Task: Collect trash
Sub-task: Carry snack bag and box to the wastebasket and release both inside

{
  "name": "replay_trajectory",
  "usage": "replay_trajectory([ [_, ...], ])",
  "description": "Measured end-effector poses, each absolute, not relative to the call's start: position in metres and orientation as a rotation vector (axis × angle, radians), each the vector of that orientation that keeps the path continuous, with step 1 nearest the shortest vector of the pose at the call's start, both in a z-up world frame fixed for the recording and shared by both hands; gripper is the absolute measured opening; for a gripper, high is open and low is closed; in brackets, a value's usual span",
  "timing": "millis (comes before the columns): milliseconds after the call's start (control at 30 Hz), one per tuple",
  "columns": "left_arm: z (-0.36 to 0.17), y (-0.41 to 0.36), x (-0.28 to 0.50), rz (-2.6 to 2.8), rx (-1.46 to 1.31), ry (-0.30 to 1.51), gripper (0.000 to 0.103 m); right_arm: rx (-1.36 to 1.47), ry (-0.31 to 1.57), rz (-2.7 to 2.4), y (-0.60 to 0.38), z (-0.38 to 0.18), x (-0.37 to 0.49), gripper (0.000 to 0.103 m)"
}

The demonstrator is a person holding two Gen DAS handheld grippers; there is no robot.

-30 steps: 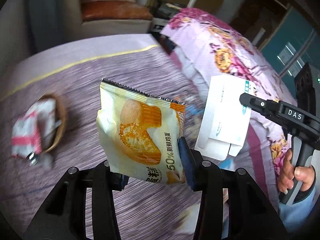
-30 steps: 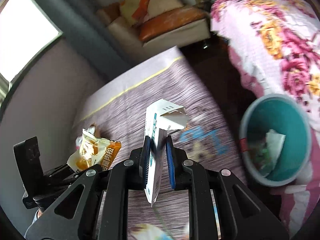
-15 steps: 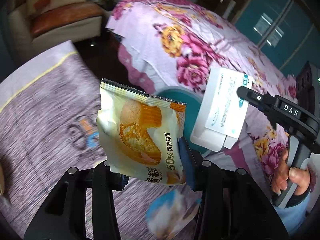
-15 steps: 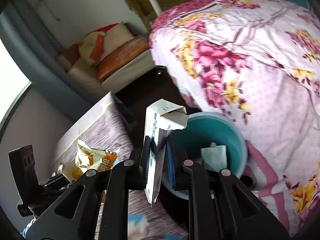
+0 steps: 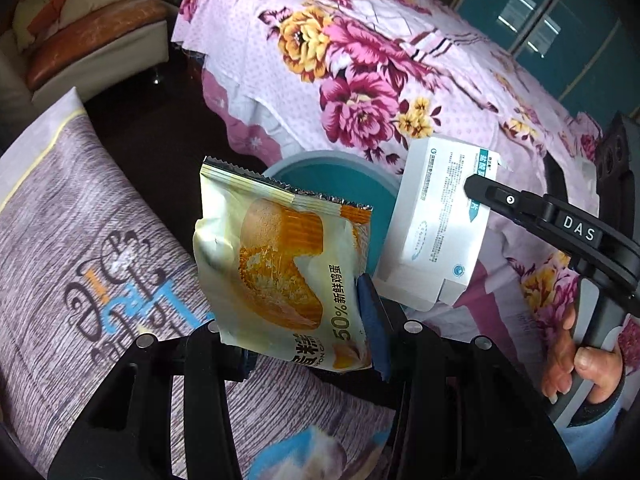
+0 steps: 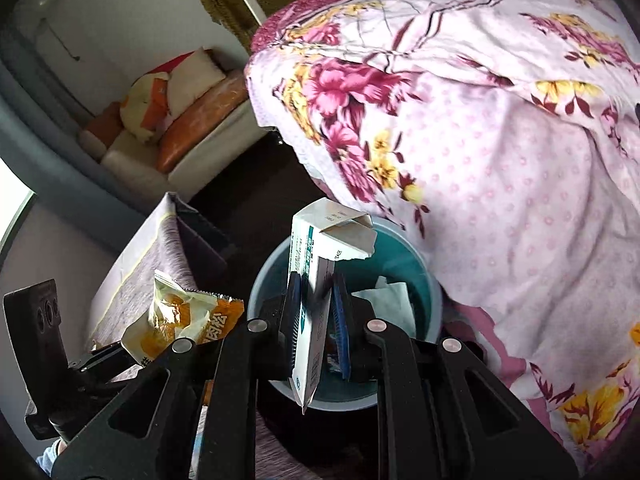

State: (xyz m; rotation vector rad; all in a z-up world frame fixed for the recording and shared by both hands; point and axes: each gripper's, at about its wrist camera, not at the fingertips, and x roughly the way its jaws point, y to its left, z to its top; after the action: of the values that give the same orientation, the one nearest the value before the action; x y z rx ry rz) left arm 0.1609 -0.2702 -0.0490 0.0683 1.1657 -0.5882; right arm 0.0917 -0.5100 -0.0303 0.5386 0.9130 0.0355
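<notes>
Beside a floral bed point(image 6: 500, 152), a teal bin point(image 6: 416, 264) sits at frame centre, directly beyond the right hand-held gripper point(image 6: 316, 320) clamping an upright white carton point(image 6: 316, 256); the left hand-held gripper point(image 5: 304, 320) grips a snack wrapper point(image 5: 280, 264).

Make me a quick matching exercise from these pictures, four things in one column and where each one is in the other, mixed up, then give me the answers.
Things:
1. snack wrapper
2. white carton
3. crumpled paper
4. floral cloth

Places:
A. lying inside the teal bin
B. clamped in the right gripper
C. draped over the furniture beside the bin
D. clamped in the left gripper

Pairs: 1-D, 2-B, 3-A, 4-C
</notes>
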Motion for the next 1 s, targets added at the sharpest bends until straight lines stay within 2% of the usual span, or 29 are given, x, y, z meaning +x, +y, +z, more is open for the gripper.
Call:
replay_trajectory([
  [533,-0.067,-0.281,0.179,-0.600,0.063,1.198,0.045,0.528,0.954,0.008,-0.514,-0.048,0.107,0.015],
  [633,-0.066,-0.282,0.180,-0.593,0.064,1.182,0.055,0.522,0.955,0.000,-0.512,-0.048,0.108,0.015],
  [700,-0.066,-0.282,0.181,-0.586,0.065,1.170,0.071,0.518,0.960,-0.004,-0.511,-0.048,0.109,0.015],
  [767,-0.066,-0.281,0.181,-0.574,0.066,1.166,0.080,0.517,0.965,-0.006,-0.510,-0.048,0.109,0.015],
  [1000,-0.073,-0.266,0.183,-0.544,0.027,1.198,0.084,0.513,0.980,-0.005,-0.506,-0.051,0.117,0.015],
])
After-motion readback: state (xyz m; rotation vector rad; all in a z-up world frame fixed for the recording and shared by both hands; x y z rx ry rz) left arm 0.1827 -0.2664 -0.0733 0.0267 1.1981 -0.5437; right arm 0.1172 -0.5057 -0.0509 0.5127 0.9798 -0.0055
